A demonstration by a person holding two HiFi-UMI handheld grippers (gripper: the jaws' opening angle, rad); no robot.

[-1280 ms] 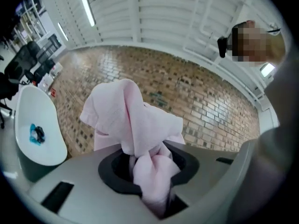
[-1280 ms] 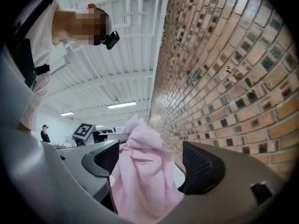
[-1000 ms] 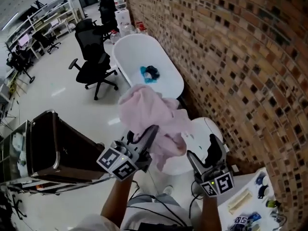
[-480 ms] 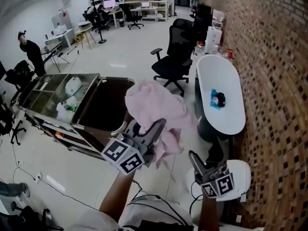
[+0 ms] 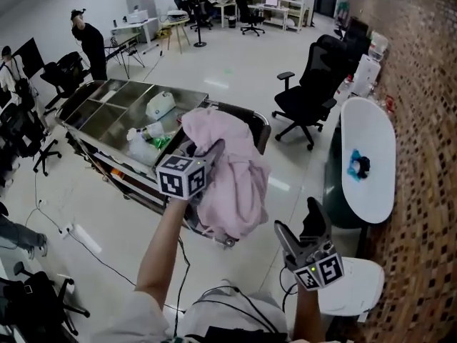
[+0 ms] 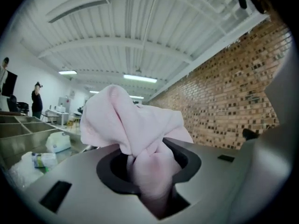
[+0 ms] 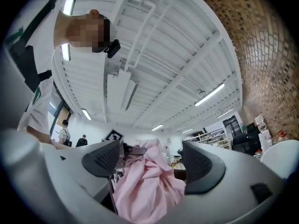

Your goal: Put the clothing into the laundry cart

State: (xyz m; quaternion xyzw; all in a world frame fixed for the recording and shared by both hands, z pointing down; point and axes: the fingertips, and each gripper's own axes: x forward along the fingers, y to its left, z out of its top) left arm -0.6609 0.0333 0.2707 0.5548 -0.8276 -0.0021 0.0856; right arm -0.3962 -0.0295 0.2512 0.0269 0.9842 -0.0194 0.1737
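Note:
My left gripper (image 5: 205, 151) is raised and shut on a bunched pink garment (image 5: 232, 170); its jaws are just starting to open with the cloth still pinched between them. In the left gripper view the pink garment (image 6: 133, 125) bulges up out of the left gripper (image 6: 150, 174). The bundle hangs over the near end of the steel laundry cart (image 5: 100, 113), above its dark bag opening (image 5: 251, 120). My right gripper (image 5: 305, 236) is lower right, open and holding nothing. In the right gripper view the right gripper (image 7: 148, 160) stands wide, with the pink garment (image 7: 145, 190) seen beyond it.
The cart's steel compartments hold a white jug (image 5: 160, 106) and plastic items. A black office chair (image 5: 314, 84) and a white oval table (image 5: 369, 156) with a blue item (image 5: 356, 166) stand right, by the brick wall. A white stool (image 5: 357, 291) is near. People (image 5: 87, 38) stand far left.
The view has swung from the white table and brick wall round to the cart. My left gripper has carried the pink garment over the cart's near end. The right gripper stays low and open.

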